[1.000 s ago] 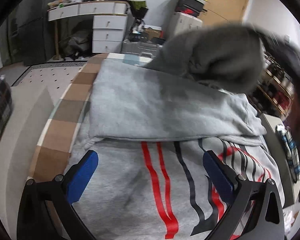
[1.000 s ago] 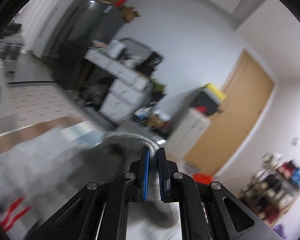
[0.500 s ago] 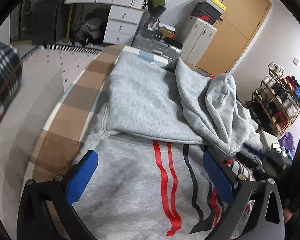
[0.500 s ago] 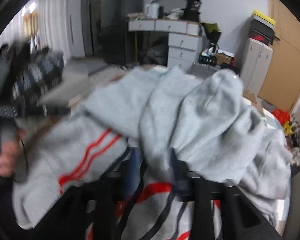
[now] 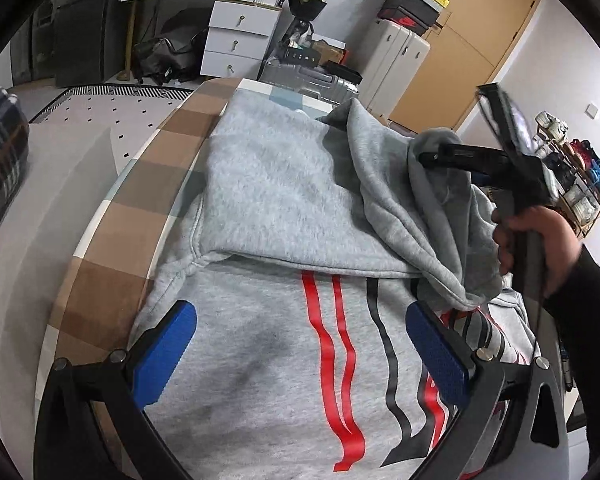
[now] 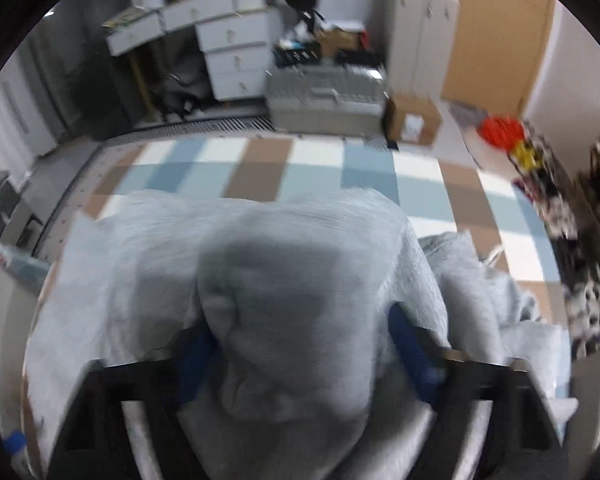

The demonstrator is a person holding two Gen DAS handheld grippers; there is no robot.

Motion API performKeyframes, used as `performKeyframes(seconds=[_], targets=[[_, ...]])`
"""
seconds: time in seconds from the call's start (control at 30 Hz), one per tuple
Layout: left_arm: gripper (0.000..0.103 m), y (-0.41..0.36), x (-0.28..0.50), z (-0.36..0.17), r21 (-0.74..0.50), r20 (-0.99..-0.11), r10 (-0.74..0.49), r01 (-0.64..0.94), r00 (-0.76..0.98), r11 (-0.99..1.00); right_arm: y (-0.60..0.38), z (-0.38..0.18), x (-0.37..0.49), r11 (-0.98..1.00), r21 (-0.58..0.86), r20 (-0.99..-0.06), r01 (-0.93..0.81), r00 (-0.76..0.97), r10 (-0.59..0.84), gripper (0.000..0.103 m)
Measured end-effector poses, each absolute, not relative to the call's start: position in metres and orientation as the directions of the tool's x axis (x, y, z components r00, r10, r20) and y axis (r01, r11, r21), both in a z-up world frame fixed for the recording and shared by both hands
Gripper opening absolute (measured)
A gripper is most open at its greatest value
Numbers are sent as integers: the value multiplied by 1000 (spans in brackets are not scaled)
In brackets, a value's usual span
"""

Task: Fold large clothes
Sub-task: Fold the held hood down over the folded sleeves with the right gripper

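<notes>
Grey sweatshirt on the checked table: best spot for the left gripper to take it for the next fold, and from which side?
Grip the sweatshirt at its left corner where the folded layer ends. Come in from the table's left edge, the left gripper pointing down; the edge there is a free seam, lifted slightly.

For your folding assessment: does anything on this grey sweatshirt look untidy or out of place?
Yes. On the grey striped fleece sweatshirt, the right sleeve lies bunched in a heap over the folded panel, not flat, so the fold looks lopsided.

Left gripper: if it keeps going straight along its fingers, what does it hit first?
Most likely the grey sweatshirt: the open left gripper points down at its striped front with nothing between. Depth is hard to judge in the fisheye view, so how close it is I can't say.
</notes>
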State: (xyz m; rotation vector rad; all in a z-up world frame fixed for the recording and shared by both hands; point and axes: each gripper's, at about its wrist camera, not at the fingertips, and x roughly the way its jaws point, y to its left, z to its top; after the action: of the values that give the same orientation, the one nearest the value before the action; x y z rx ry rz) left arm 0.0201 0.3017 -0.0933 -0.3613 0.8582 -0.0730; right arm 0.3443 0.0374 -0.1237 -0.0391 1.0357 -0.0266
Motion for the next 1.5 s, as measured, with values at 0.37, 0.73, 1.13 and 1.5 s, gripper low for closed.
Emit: performKeyframes(seconds=[0.37, 0.73, 1.13, 1.5], targets=[[102, 297, 18, -92, -338, -725, -211, -71, 656, 939, 51, -8, 267, 992, 63, -631, -107, 766, 122, 19], [102, 289, 2, -78, -346, -664, -210, -45, 718, 937, 56, -104, 111, 984, 90, -742, -156, 648, 171, 18], [102, 275, 8, -77, -285, -642, -198, 9, 741, 959, 60, -161, 95, 984, 105, -805, -144, 568, 169, 30], [102, 246, 12, -68, -276, -609, -310, 172, 730, 946, 43, -117, 59, 859, 370, -690, -353, 515, 509, 64]])
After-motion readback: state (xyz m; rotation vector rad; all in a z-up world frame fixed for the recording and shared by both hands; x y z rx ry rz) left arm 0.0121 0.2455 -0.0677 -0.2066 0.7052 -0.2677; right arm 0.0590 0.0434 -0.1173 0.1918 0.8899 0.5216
